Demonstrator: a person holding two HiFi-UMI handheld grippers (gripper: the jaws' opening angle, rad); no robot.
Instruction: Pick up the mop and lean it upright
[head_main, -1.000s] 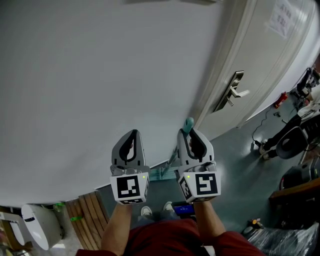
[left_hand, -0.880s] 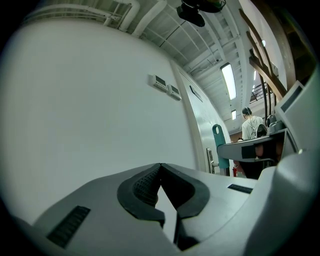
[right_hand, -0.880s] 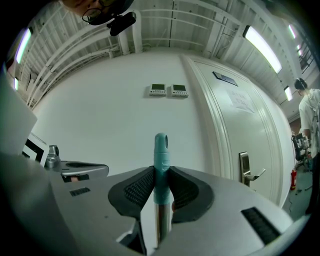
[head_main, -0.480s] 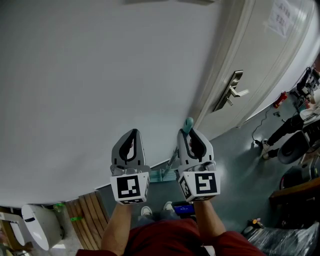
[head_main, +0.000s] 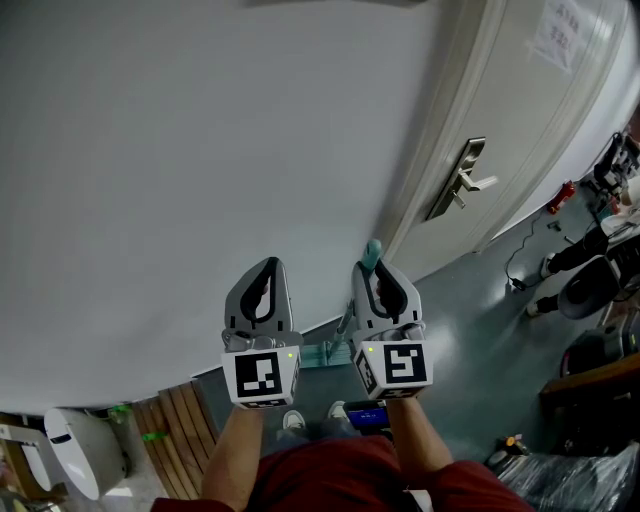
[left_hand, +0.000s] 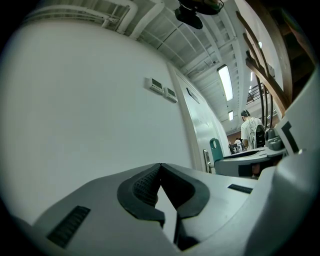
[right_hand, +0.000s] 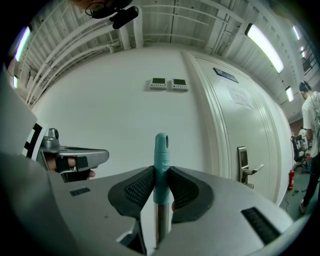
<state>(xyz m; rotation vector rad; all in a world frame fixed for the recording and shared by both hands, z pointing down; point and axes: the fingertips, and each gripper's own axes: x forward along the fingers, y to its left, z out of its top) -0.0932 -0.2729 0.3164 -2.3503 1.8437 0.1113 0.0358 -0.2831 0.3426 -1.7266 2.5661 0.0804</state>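
The mop stands upright close to the white wall (head_main: 200, 150), its teal handle tip (head_main: 373, 252) poking above my right gripper (head_main: 385, 285). Below the gripper, its metal shaft (head_main: 343, 325) runs down to the teal mop head (head_main: 325, 350) on the floor. In the right gripper view the pads are shut on the teal handle grip (right_hand: 160, 160), held at my right gripper (right_hand: 161, 182). My left gripper (head_main: 262, 290) hovers beside it, apart from the mop. Its tips (left_hand: 160, 166) meet with nothing between them. The handle tip (left_hand: 215, 150) shows to its right.
A white door with a metal lever handle (head_main: 460, 185) stands just right of the mop. Wooden slats (head_main: 180, 420) and a white device (head_main: 70, 450) lie at lower left. A person's legs (head_main: 575, 258), cables and equipment fill the floor at the right.
Grippers and mop have hardly moved. The person's legs at the right edge have shifted.
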